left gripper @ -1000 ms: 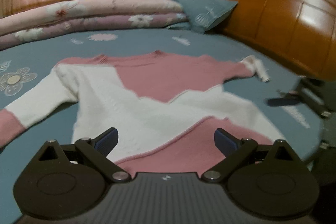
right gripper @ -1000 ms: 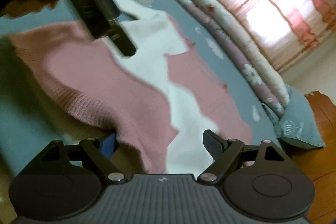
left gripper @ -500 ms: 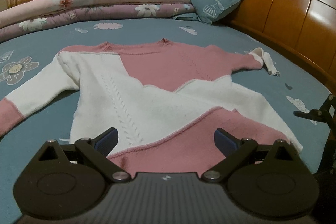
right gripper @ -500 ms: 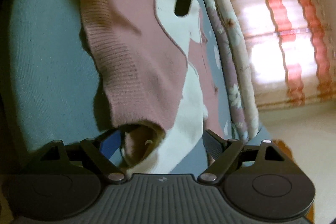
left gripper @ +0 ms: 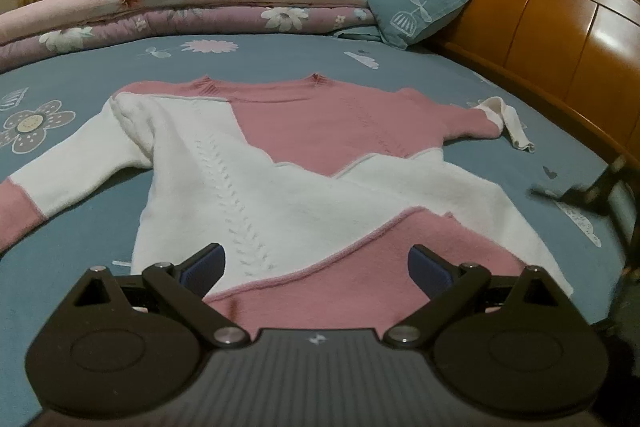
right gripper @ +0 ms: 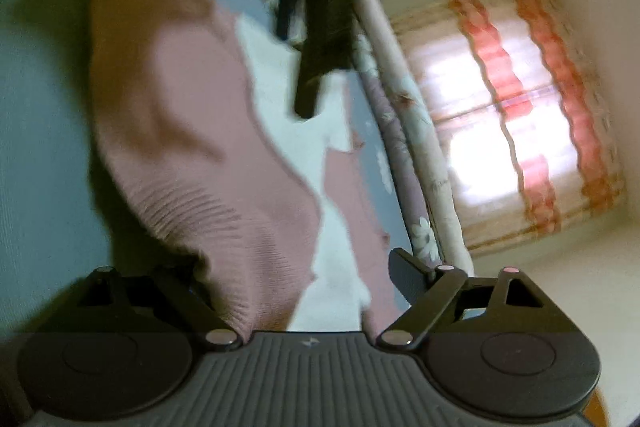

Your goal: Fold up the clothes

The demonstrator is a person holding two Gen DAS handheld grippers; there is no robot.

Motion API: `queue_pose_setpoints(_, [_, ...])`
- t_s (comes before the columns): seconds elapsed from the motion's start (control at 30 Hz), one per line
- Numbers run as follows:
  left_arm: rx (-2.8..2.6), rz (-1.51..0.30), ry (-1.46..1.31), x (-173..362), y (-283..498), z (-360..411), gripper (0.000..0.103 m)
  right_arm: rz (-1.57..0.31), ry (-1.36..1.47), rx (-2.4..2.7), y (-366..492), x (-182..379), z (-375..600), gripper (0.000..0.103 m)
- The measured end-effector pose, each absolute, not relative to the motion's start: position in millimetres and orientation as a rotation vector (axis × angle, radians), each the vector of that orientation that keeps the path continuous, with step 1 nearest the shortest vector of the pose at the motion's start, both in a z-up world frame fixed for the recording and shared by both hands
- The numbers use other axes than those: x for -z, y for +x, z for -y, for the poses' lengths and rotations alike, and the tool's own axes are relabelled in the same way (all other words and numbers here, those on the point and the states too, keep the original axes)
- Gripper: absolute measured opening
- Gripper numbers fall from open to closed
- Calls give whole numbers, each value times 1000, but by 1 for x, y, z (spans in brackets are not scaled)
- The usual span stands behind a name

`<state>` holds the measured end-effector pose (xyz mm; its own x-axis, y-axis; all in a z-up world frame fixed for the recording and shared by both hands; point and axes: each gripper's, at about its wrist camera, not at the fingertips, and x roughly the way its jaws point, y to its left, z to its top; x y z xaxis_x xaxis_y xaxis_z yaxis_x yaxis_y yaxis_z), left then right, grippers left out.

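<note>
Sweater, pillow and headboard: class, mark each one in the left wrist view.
sweater (left gripper: 280, 187), left wrist view, white middle panel.
pillow (left gripper: 412, 7), left wrist view, blue front face.
headboard (left gripper: 552, 27), left wrist view, wooden panel.

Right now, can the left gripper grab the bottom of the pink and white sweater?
Probably yes. The left gripper is open, and the sweater's pink hem lies flat on the bed right between its fingers, with nothing covering it.
</note>
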<state>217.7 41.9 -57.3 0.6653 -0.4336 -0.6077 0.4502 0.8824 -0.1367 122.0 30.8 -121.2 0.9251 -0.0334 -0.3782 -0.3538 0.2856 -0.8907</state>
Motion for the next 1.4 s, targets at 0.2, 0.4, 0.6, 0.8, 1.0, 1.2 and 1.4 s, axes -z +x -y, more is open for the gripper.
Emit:
queue_pose_setpoints(0.2, [474,-682,3,56,221,-48,98,-281,-1389,-297,110,129,-40,36])
queue_pose_setpoints(0.4, [442,-669,-45,52,224,-62,98,-464,-1197,-442,116,96,-41,15])
queue_pose_setpoints(0.6, [392,-672,-111,50,229,-77,98,-580,-937,-485,114,62,-34,12])
queue_pose_setpoints(0.8, [346,-678,-179,50,234,-92,98,-685,-921,-565,101,58,-28,11])
queue_pose_setpoints(1.0, [305,-690,-240,51,239,-104,98,-774,-872,-557,105,74,-22,11])
queue_pose_setpoints(1.2, [268,-705,-235,52,240,-109,98,-743,-982,-561,84,92,-34,41])
queue_pose_setpoints(1.4, [237,-725,-251,56,238,-119,98,-689,-860,-509,72,70,-29,56])
